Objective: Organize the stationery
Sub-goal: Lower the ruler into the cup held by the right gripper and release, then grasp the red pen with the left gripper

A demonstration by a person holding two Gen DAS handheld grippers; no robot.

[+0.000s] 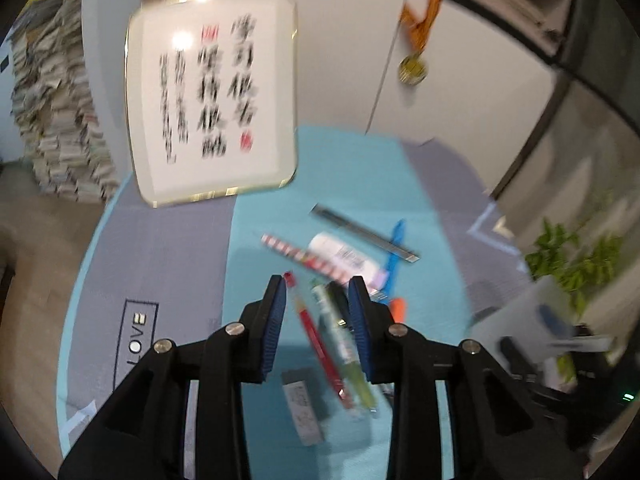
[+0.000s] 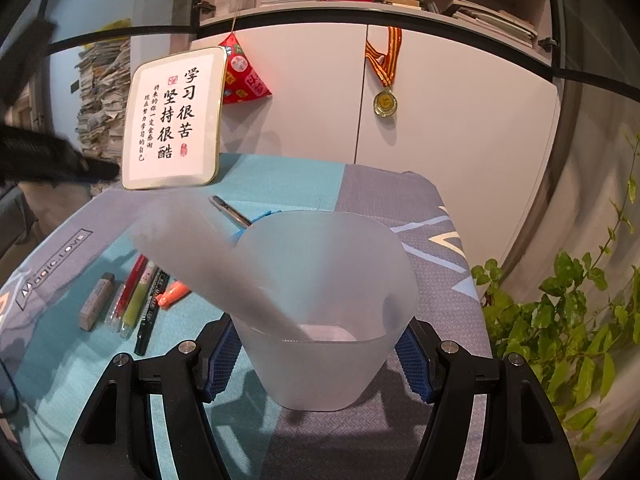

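Observation:
My right gripper (image 2: 316,350) is shut on a frosted translucent plastic cup (image 2: 320,304), held tilted just above the table. My left gripper (image 1: 318,292) is open and empty, hovering above a red pen (image 1: 320,344), a green pen (image 1: 344,344) and a black marker (image 1: 340,300). The same pens lie in the right wrist view: red pen (image 2: 132,280), green pen (image 2: 138,300), black marker (image 2: 152,312), orange highlighter (image 2: 172,292) and grey eraser (image 2: 96,300). Further off lie a striped pencil (image 1: 296,252), a white tube (image 1: 344,256), a metal ruler (image 1: 364,232) and a blue pen (image 1: 394,256).
A framed calligraphy sign (image 2: 174,120) stands at the table's back left against white cabinet doors (image 2: 440,120), where a medal (image 2: 385,102) hangs. A paper stack (image 2: 104,96) rises at left. A green plant (image 2: 568,320) stands off the table's right edge. The tablecloth (image 2: 72,360) is teal and grey.

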